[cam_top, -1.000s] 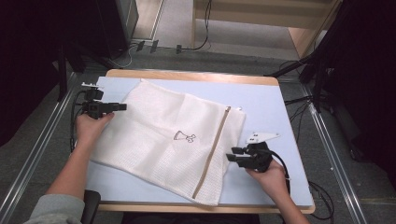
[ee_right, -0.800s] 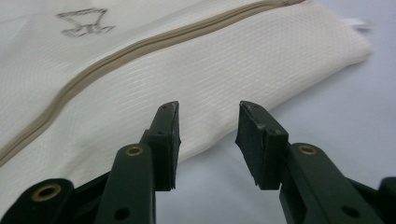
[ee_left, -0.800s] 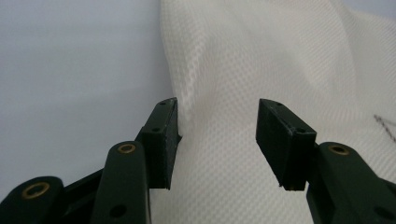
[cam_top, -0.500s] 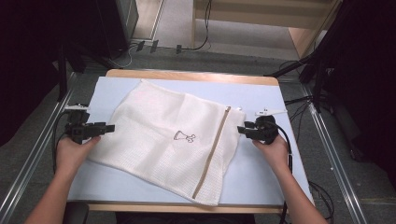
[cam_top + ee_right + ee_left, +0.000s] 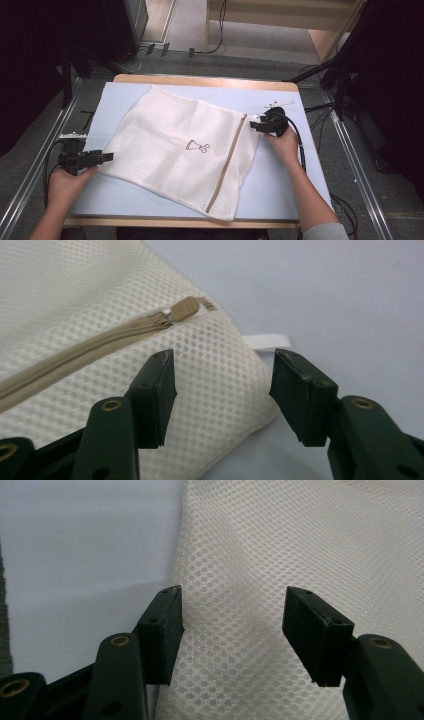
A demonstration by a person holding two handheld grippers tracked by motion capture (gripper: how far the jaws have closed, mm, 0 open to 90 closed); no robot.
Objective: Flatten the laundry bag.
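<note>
From the high view, a white mesh laundry bag [image 5: 185, 150] lies flat and askew on the pale blue bench [image 5: 280, 185], one corner toward the far edge and another near the person's edge. A tan zipper [image 5: 227, 162] runs along its right side, and a small dark printed mark [image 5: 197, 146] sits near its middle. The left tongs [image 5: 102, 157] sit at the bag's left corner, the right tongs [image 5: 256, 124] at its upper right corner by the zipper's far end. Both have just been opening, and each hand grips its tool from behind. Cables trail off the bench at either side.

The left gripper view gives what the high view cannot: the open weave of the mesh bag [image 5: 280, 545] in close detail, with a soft ridge in the cloth. The left tongs [image 5: 232, 625] stand spread, the bag's edge lying between the pads and below them, neither pad pressing on it. Bare blue bench [image 5: 85, 540] shows to the left.

The right gripper view shows the zipper's end [image 5: 182, 310] and a small white loop tag [image 5: 267, 341] poking from the bag's corner [image 5: 235, 390], too small to make out from above. The right tongs [image 5: 223, 385] are spread, with the corner lying loose between the pads.
</note>
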